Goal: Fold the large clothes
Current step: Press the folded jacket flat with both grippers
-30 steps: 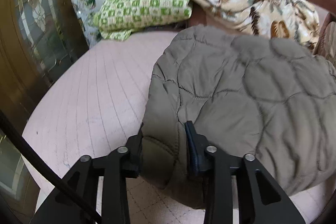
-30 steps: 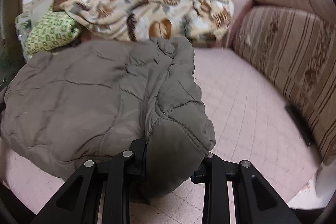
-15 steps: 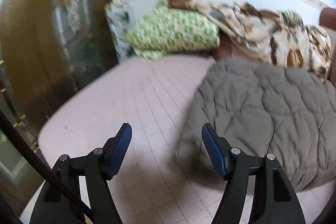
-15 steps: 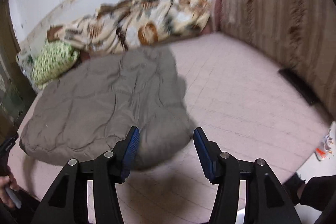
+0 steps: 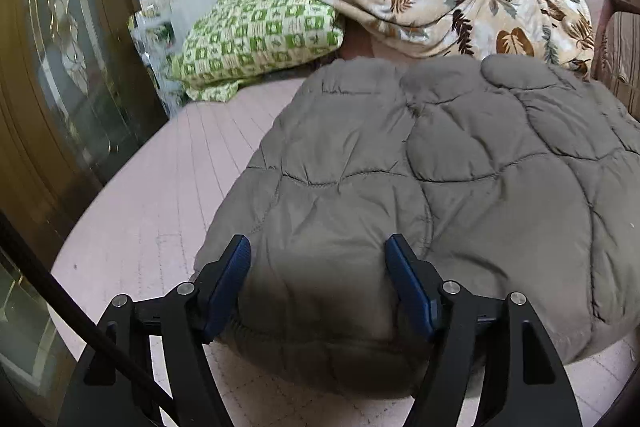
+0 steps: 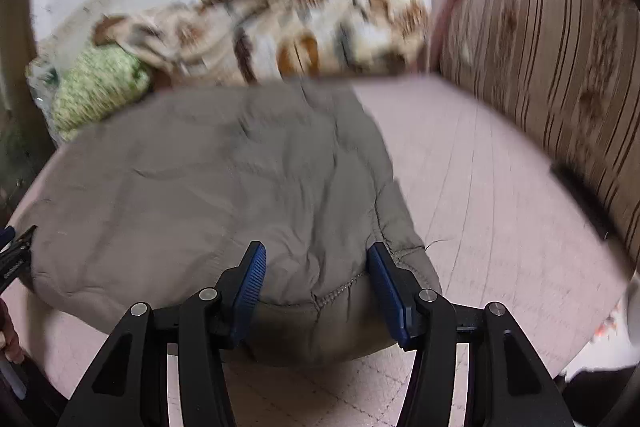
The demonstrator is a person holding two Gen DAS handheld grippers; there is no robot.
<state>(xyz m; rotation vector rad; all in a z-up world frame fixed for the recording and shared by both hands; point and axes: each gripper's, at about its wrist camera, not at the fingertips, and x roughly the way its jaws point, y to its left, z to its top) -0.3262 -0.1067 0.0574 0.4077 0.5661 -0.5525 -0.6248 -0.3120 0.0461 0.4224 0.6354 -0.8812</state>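
Note:
A grey-brown quilted padded coat (image 5: 440,167) lies folded in a thick bundle on the pink tiled floor (image 5: 168,187); it also shows in the right wrist view (image 6: 224,187). My left gripper (image 5: 318,259) is open, its blue pads on either side of the coat's near left edge. My right gripper (image 6: 316,263) is open, its pads straddling the coat's near right corner. Neither is closed on the fabric. The right wrist view is blurred.
A green checked pillow (image 5: 256,35) and a leaf-print blanket (image 5: 460,7) lie at the far wall. A wooden glass-panelled door (image 5: 60,87) stands at the left. A striped sofa (image 6: 560,67) runs along the right. Bare floor (image 6: 500,207) lies between coat and sofa.
A second ago both grippers were shut on the coat's near edge. They let go, drew back, and now have moved in again, open, around the coat's near edge.

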